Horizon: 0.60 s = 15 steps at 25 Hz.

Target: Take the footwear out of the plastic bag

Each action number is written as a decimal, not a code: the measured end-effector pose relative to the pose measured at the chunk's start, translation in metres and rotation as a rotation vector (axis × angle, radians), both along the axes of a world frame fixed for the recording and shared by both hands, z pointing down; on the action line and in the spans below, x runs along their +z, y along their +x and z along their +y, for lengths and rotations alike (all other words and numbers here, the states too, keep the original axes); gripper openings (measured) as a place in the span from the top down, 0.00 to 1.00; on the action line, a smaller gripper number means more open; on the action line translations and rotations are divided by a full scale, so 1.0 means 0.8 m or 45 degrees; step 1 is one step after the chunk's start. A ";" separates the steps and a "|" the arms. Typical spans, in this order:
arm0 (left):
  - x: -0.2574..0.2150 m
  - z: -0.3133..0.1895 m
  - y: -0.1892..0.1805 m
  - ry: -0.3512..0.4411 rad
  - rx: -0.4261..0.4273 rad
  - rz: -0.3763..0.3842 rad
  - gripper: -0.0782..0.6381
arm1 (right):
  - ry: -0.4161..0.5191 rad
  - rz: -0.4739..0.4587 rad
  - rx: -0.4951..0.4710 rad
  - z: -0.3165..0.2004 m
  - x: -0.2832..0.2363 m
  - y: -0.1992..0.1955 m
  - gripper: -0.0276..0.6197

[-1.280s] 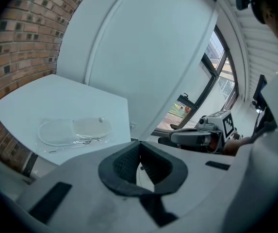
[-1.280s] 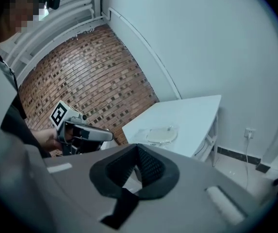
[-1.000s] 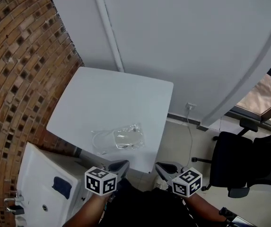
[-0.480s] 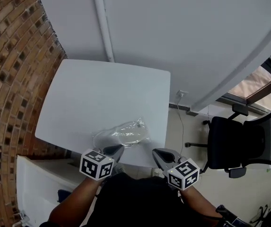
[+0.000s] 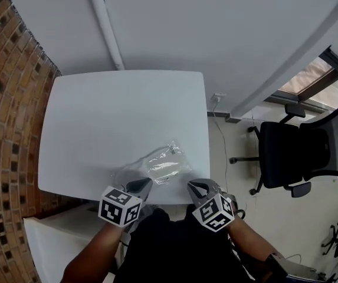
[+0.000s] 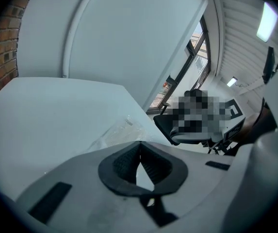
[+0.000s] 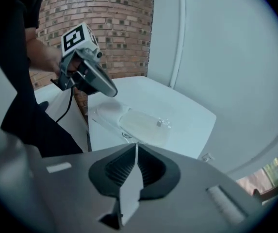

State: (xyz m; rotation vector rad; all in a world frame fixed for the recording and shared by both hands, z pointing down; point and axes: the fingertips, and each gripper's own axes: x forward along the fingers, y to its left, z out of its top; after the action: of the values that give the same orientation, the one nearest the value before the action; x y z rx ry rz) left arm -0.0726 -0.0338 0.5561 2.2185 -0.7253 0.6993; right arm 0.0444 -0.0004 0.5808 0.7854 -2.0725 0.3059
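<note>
Plastic bag (image 5: 134, 172) holding footwear (image 5: 164, 170) lies on table (image 5: 110, 117); left gripper (image 5: 140, 186) fingers together, right gripper (image 5: 195, 186) fingers opening, empty.

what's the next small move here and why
Probably ease the left claw forward to the near end of the plastic bag and open it to pinch the film. The bag lies by the table's near edge with the footwear inside. Both claws hover short of it. The left is shut; the right claw is opening, with nothing between its jaws.
</note>
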 end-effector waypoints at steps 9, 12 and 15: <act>0.057 -0.020 0.012 -0.008 -0.016 -0.207 0.88 | 0.083 0.192 -0.176 -0.031 0.059 0.002 0.83; 0.064 -0.022 0.009 0.011 0.000 -0.267 0.88 | 0.083 0.198 -0.196 -0.038 0.063 0.000 0.82; 0.067 -0.026 0.009 0.008 -0.017 -0.281 0.88 | 0.072 0.193 -0.219 -0.041 0.064 0.001 0.82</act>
State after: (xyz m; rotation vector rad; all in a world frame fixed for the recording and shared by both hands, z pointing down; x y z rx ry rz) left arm -0.0652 -0.0544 0.6098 2.1613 -0.8508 0.9464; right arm 0.0450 -0.0335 0.6318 0.6383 -1.9963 0.0897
